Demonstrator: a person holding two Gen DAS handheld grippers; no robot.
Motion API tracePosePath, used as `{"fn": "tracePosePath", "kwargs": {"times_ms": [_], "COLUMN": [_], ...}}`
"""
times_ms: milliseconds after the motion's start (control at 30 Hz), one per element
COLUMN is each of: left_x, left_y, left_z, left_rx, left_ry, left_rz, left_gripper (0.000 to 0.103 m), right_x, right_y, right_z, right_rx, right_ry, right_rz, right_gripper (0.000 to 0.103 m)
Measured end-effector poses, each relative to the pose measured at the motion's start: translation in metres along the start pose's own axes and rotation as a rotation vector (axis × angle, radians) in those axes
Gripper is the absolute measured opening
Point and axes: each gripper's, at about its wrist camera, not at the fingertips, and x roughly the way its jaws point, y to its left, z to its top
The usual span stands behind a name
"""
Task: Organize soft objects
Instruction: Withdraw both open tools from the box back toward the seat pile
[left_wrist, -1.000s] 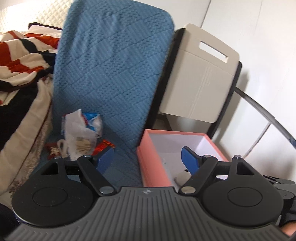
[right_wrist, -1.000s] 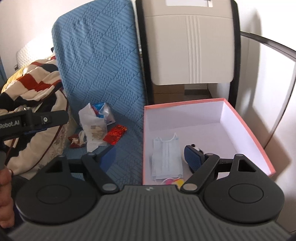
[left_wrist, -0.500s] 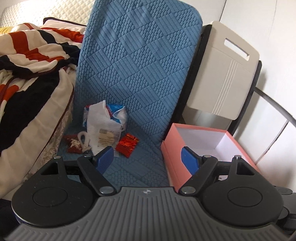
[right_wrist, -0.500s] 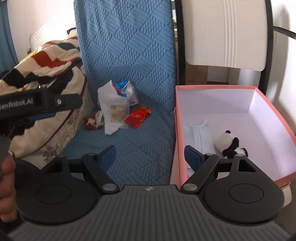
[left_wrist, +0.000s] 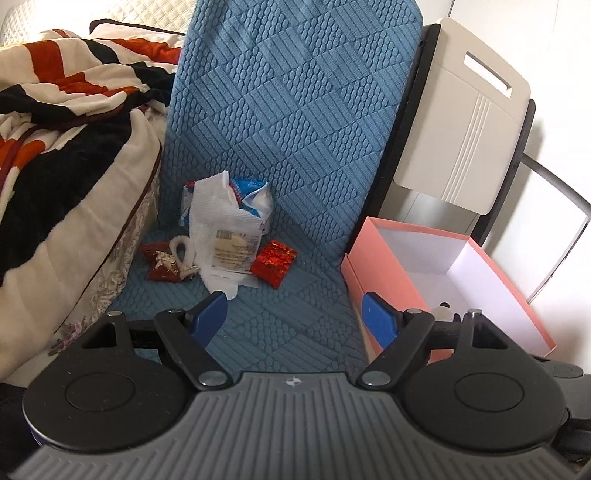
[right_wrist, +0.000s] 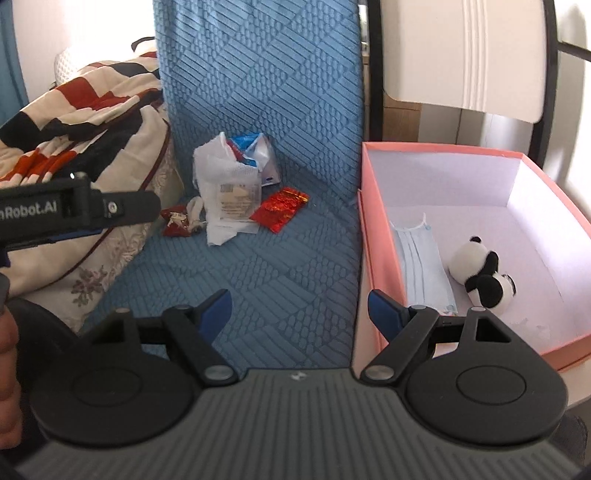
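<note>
Left tool gapes wide and empty; the tissue-and-wrapper pile lies ahead, slightly left, on the blue quilted cushion, pink box to the right.

Right tool, equally wide and empty, sees the pile farther left, so the left tool looks nearer.

Left gripper and right gripper both tilt downward, jaws wide apart and empty.
</note>
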Motion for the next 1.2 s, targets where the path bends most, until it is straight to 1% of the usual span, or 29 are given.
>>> {"fn": "tracePosePath", "kwargs": {"times_ms": [133,300,433,500,567,667,800,933,1100,1200], "left_x": [-0.001,0.007,0.021,0.028,0.034,0.045,0.060,0.078,0.099,0.110], "left_y": [0.007,0.015,0.021,0.023,0.025,0.028,0.032,0.037,0.044,0.049], "left_z": [0.001,-0.001,-0.002,-0.003,-0.005,-0.007,-0.005,-0.003,0.001,0.003], "left_rx": [-0.011,0.017,0.027,0.045,0.073,0.089,0.074,0.045,-0.001,-0.006], "left_ry": [-0.004,-0.014,0.006,-0.002,-0.020,-0.021,-0.005,0.017,0.053,0.067], "left_rz": [0.002,0.008,0.007,0.029,0.067,0.069,0.067,0.056,0.051,0.062], "left_gripper": [0.084,0.084,0.084,0.084,0.084,0.084,0.084,0.084,0.084,0.084], "right_x": [0.002,0.010,0.019,0.025,0.031,0.040,0.050,0.064,0.082,0.092], "right_y": [0.007,0.007,0.005,0.006,0.007,0.006,0.004,0.004,-0.002,-0.005], "right_z": [0.001,0.001,0.004,0.006,0.008,0.010,0.015,0.020,0.029,0.036], "right_rx": [-0.015,0.007,0.028,0.027,0.019,0.022,0.031,0.003,-0.013,-0.011], "right_ry": [-0.009,-0.003,-0.021,-0.025,-0.036,-0.044,-0.060,-0.065,-0.050,-0.042], "right_rz": [0.005,0.002,-0.023,-0.029,-0.034,-0.030,-0.010,-0.005,-0.011,0.005], "right_gripper": [0.083,0.083,0.083,0.083,0.083,0.083,0.083,0.083,0.083,0.083]}}
